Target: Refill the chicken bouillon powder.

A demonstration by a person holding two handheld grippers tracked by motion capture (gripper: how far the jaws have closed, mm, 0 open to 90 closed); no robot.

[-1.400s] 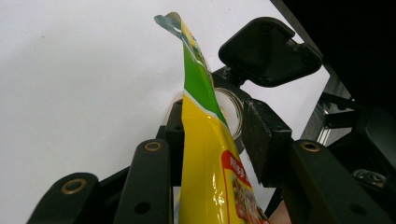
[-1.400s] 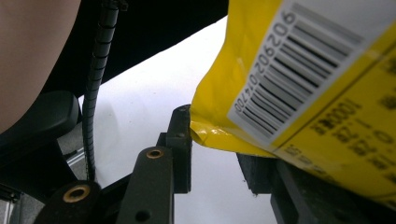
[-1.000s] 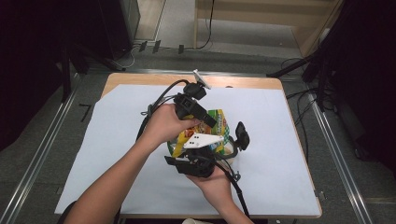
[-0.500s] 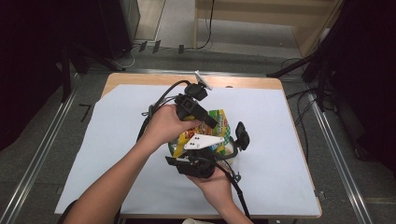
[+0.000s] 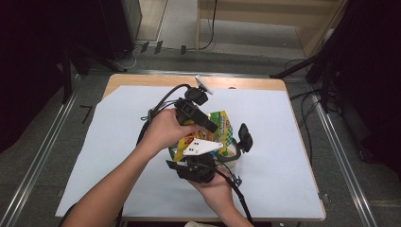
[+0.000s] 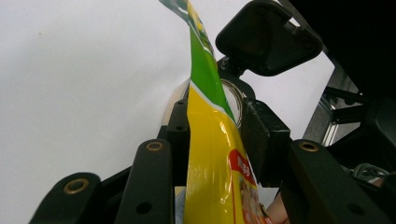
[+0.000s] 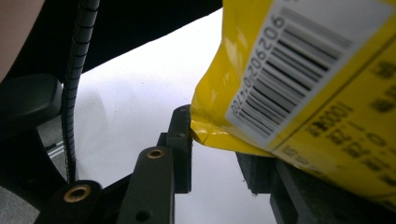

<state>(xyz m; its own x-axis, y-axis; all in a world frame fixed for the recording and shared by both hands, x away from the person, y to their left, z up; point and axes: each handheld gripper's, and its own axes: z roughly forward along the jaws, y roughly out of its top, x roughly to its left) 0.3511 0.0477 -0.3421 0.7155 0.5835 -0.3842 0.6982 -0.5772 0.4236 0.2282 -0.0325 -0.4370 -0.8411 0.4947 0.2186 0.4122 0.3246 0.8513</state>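
Snack bag (image 5: 218,127) hangs above the white-covered tabletop (image 5: 293,156). Left hand-held gripper (image 6: 215,135) pinches its edge. Right hand-held gripper (image 7: 219,154) clamps its barcode corner.

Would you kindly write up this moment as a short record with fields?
Item: yellow and green snack bag, barcode showing in the right gripper view
Left gripper: jaws on either side of the bag's thin edge, seemingly pinching it
Right gripper: bag corner between its jaws
Surface: white sheet on a wooden table
Bag position: between both grippers, over the sheet
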